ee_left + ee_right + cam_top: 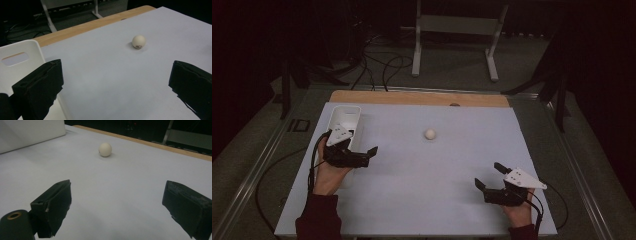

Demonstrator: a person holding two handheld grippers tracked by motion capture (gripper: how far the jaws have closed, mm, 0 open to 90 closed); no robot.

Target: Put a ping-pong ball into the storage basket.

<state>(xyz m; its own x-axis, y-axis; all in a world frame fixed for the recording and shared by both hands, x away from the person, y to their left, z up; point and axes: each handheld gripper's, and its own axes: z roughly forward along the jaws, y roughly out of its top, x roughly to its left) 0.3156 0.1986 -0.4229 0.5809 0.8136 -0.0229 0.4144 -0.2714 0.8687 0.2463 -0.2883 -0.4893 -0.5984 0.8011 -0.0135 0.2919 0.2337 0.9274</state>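
A small cream-white ball [430,134] lies alone on the pale sheet [427,190] that covers the table, a little toward the far side of the sheet's middle and near no edge. It touches nothing but the sheet, and a faint shadow sits under it.

The left gripper [360,152] is held at the near-left part of the sheet, just beside a white bin [346,116] that stands at the far-left corner; the grey plate on the gripper overlaps the bin's near end in the high view. Its jaws stand wide apart with nothing between them. In the left gripper view the ball [138,41] lies ahead of the jaws and beyond them, nearer the right-hand jaw's side of the gap, well apart from both, and the bin [17,57] with its slotted handle hole sits right by the left-hand jaw.

The right gripper [489,175] is held at the near-right part of the sheet, with the person's hand [518,212] behind it. Its jaws are also spread wide and grip nothing. In the right gripper view the ball [105,149] lies far ahead, roughly in line with the gap, well clear of both jaws.

From above, the ball lies between the two grippers and farther from the person than either; the left gripper is the closer one. A strip of bare wood [412,97] shows past the sheet's far edge.
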